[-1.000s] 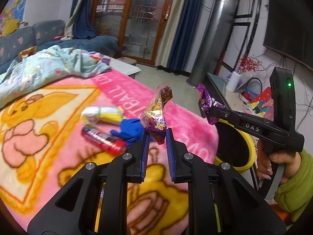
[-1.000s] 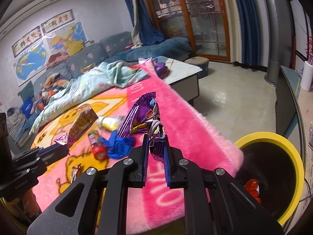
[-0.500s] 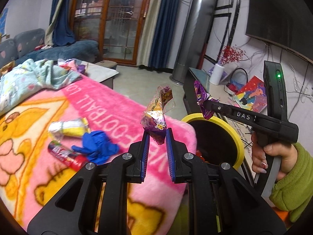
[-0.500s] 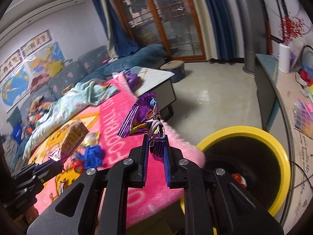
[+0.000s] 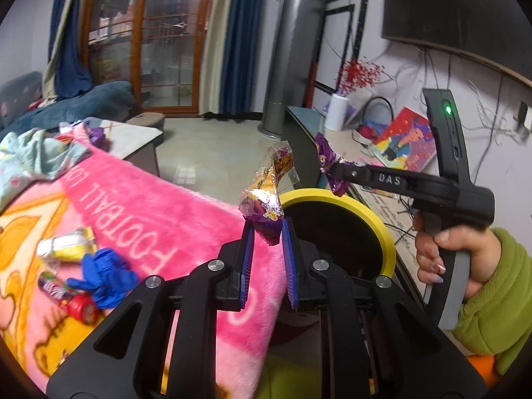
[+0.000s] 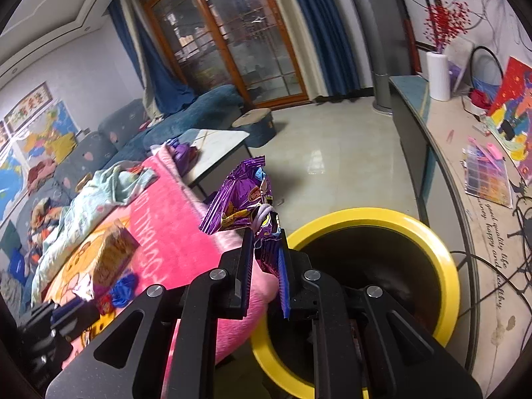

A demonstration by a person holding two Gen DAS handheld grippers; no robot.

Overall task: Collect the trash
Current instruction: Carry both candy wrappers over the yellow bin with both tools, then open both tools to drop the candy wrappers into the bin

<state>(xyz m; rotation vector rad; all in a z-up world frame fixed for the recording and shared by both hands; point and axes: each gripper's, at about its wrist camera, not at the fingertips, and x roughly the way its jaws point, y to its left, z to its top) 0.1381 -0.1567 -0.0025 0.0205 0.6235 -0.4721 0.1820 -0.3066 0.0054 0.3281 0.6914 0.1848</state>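
My left gripper is shut on a gold and purple snack wrapper, held at the near rim of the yellow-rimmed bin. My right gripper is shut on a purple snack wrapper, held at the left rim of the same bin. In the left wrist view the right gripper holds its purple wrapper above the bin's far rim. On the pink blanket lie a blue glove, a yellow-white packet and a red wrapper.
A low counter with a white vase, papers and cables runs right of the bin. A pale blue cloth lies on the blanket's far side. A small table and tiled floor lie beyond.
Both grippers have swung right with their wrappers, from over the blanket to the bin. The bin now sits just ahead of both.
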